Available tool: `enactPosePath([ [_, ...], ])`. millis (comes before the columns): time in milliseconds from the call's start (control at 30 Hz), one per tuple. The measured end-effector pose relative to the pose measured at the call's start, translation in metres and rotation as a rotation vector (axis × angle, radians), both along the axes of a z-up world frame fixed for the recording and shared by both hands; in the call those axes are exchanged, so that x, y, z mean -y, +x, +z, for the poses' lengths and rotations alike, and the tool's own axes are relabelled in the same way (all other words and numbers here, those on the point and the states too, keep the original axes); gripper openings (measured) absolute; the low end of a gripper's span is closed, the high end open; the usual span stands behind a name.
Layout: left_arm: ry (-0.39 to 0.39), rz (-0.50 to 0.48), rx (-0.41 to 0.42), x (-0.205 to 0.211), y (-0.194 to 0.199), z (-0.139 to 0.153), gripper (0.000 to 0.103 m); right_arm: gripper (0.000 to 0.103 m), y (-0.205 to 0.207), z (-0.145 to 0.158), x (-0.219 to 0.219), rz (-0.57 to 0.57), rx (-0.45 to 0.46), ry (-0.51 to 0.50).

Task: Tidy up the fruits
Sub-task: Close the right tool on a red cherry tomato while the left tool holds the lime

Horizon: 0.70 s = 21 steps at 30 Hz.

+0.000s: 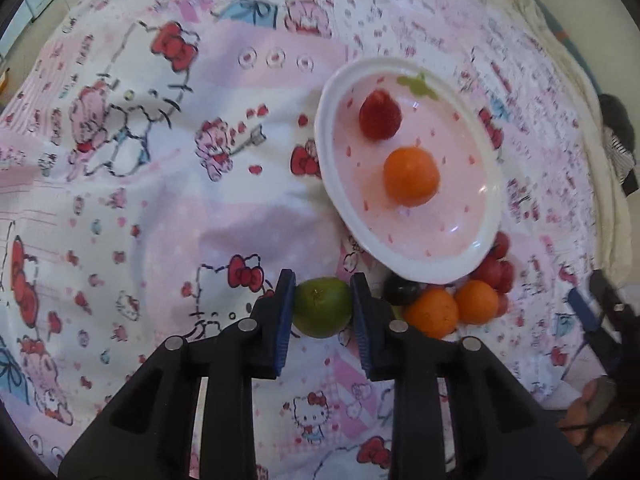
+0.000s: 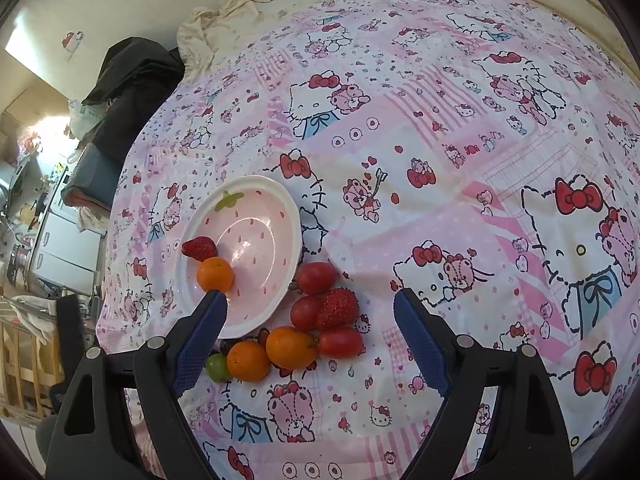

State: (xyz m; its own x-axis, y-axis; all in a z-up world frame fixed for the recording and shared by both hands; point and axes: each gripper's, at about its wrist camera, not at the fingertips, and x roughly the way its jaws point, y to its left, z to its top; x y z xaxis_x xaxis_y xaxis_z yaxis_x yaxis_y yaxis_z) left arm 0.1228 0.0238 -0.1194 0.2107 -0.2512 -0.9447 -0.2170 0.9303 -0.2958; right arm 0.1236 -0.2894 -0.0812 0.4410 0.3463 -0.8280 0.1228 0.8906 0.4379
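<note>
Left wrist view: left gripper (image 1: 322,307) closed down to a narrow gap, blue pads pressed on either side of a round green lime (image 1: 322,307) lying on the pink cartoon-print bedsheet (image 1: 160,208) just off the near rim of the white-rimmed pink oval plate (image 1: 408,264), with a red strawberry (image 1: 379,115) and a round orange mandarin (image 1: 411,176) resting inside that plate. Right wrist view: right gripper (image 2: 310,312) spread wide and gripping nothing, poised above loose red tomatoes (image 2: 315,278) and two more mandarins (image 2: 291,347) clustered against the plate's near rim.
</note>
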Motion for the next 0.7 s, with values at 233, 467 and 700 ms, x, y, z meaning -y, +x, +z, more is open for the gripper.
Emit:
enactPosePath([
  [233, 0.018, -0.036, 0.085, -0.016, -0.014, 0.049, 0.025, 0.081, 0.003, -0.015, 0.004, 0.01, -0.07, 0.02],
  [467, 0.034, -0.013, 0.068, -0.03, -0.02, 0.044, 0.024, 0.048, 0.013, -0.061, -0.007, 0.053, -0.264, 0.018],
  [700, 0.014, -0.03, 0.07, -0.015, -0.017, 0.042, 0.024, 0.044, 0.012, -0.078, -0.022, 0.103, -0.302, -0.026],
])
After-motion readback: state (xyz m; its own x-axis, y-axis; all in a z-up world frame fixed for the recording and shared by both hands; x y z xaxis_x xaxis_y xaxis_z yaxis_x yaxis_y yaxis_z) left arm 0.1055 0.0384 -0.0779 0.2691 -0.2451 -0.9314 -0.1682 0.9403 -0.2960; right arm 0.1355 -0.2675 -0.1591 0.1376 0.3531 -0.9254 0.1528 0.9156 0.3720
